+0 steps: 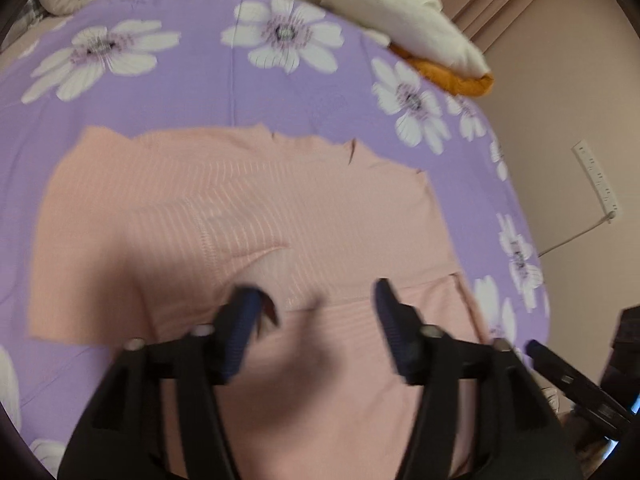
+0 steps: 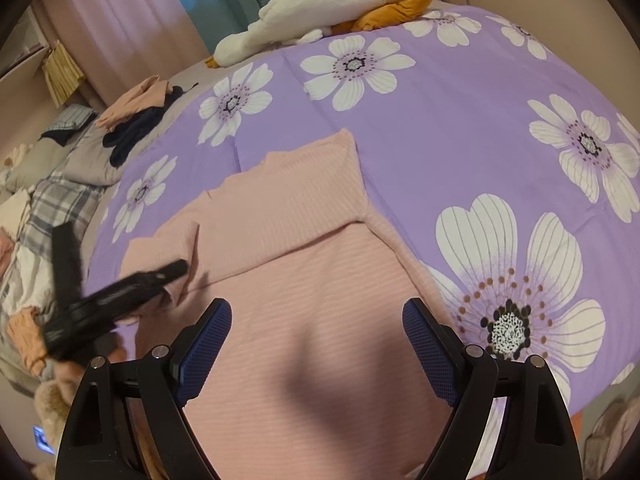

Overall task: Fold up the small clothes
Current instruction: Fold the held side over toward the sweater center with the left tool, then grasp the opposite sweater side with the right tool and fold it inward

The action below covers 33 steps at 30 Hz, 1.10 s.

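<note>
Pink ribbed garment half-folded on the bed, both grippers released above it.

The pink ribbed knit garment [image 2: 304, 264] lies flat on the purple bedspread with white flowers [image 2: 460, 152], one side already turned in over the body. The left hand-held gripper [image 1: 316, 300] hovers over the folded edge with jaws apart and nothing pinched, though blur makes contact hard to judge; the right hand-held gripper [image 2: 316, 320] hangs wide open over the lower cloth, holding nothing. To fold well, I would pinch the near hem at both corners, lift evenly and lay it toward the far edge, keeping edges aligned and smoothing creases. A white and orange plush toy [image 2: 320, 4] lies well apart. No readable writing or labels are visible.
</note>
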Tool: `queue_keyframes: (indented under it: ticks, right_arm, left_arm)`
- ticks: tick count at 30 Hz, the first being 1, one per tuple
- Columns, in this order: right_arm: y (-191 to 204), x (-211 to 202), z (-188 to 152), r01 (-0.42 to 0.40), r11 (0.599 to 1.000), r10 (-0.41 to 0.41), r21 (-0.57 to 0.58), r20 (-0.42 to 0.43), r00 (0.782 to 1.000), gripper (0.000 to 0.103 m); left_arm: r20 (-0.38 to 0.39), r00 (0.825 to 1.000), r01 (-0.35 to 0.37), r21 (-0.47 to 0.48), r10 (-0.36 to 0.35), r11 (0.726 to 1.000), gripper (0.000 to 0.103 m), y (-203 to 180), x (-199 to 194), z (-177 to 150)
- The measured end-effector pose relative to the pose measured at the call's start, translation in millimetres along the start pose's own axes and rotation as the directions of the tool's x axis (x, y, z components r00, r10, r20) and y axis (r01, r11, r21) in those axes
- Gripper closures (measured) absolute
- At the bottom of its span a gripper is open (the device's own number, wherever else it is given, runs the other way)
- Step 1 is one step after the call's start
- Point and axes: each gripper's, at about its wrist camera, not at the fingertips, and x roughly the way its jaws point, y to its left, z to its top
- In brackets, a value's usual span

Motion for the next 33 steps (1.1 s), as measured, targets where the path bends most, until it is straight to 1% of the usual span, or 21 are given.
queue_keyframes:
  ticks: [1, 2, 5, 6, 9, 12, 16, 17, 19, 22, 24, 27, 29, 31, 33]
  right_arm:
    - [1, 1, 0, -0.003, 1.0, 0.003, -0.003, -0.002, 1.0, 0.016]
    - [2, 1, 0, -0.005, 1.0, 0.005, -0.006, -0.003, 1.0, 0.016]
    - [8, 3, 1, -0.007, 1.0, 0.007, -0.025, -0.005, 1.0, 0.016]
    - [11, 3, 1, -0.012, 0.999, 0.011, -0.033, -0.006, 1.0, 0.016]
    - [22, 5, 2, -0.023, 0.998, 0.023, -0.062, -0.01, 1.0, 0.016]
    - [36, 7, 2, -0.035, 0.994, 0.034, -0.099, -0.015, 0.999, 0.016]
    - [66, 9, 5, -0.07, 0.981, 0.066, -0.179, -0.028, 0.997, 0.016]
    - [74, 10, 5, -0.076, 0.977, 0.072, -0.199, -0.03, 0.997, 0.016]
    - [91, 13, 5, -0.096, 0.964, 0.089, -0.248, -0.04, 0.995, 0.016]
    - [123, 26, 5, -0.128, 0.937, 0.11, -0.325, -0.075, 0.991, 0.016]
    - [139, 37, 4, -0.137, 0.923, 0.109, -0.361, -0.098, 0.989, 0.016]
    - [169, 65, 0, -0.169, 0.896, 0.109, -0.411, -0.164, 0.98, 0.016]
    - [183, 79, -4, -0.181, 0.882, 0.106, -0.434, -0.193, 0.976, 0.016]
    - [200, 99, -8, -0.166, 0.87, 0.071, -0.465, -0.215, 0.974, 0.02]
    - [210, 114, -11, -0.155, 0.86, 0.041, -0.487, -0.235, 0.971, 0.021]
  left_arm:
    - [0.018, 1.0, -0.001, -0.001, 0.001, 1.0, 0.032, 1, -10, -1]
    - [0.042, 0.999, -0.012, -0.006, 0.012, 1.0, 0.032, 3, -21, -1]
    - [0.1, 0.992, -0.07, -0.052, 0.075, 0.996, 0.032, 21, -52, -5]
    - [0.109, 0.99, -0.083, -0.068, 0.091, 0.994, 0.032, 27, -59, -6]
    - [0.127, 0.977, -0.152, -0.139, 0.17, 0.978, 0.032, 51, -79, -14]
    - [0.143, 0.963, -0.197, -0.21, 0.23, 0.958, 0.034, 74, -95, -23]
    - [0.143, 0.956, -0.212, -0.274, 0.258, 0.938, 0.035, 96, -110, -34]
    - [0.143, 0.954, -0.214, -0.286, 0.263, 0.934, 0.036, 101, -112, -36]
    - [0.136, 0.952, -0.223, -0.305, 0.274, 0.926, 0.044, 108, -115, -40]
    - [0.129, 0.951, -0.227, -0.326, 0.281, 0.918, 0.046, 116, -119, -47]
    - [0.122, 0.951, -0.231, -0.335, 0.285, 0.913, 0.047, 120, -120, -51]
    - [0.112, 0.946, -0.251, -0.34, 0.304, 0.906, 0.048, 123, -123, -57]
    - [0.108, 0.945, -0.254, -0.343, 0.307, 0.904, 0.048, 125, -125, -59]
    - [0.11, 0.945, -0.254, -0.343, 0.307, 0.904, 0.048, 126, -127, -62]
    - [0.109, 0.942, -0.264, -0.342, 0.317, 0.902, 0.048, 126, -129, -64]
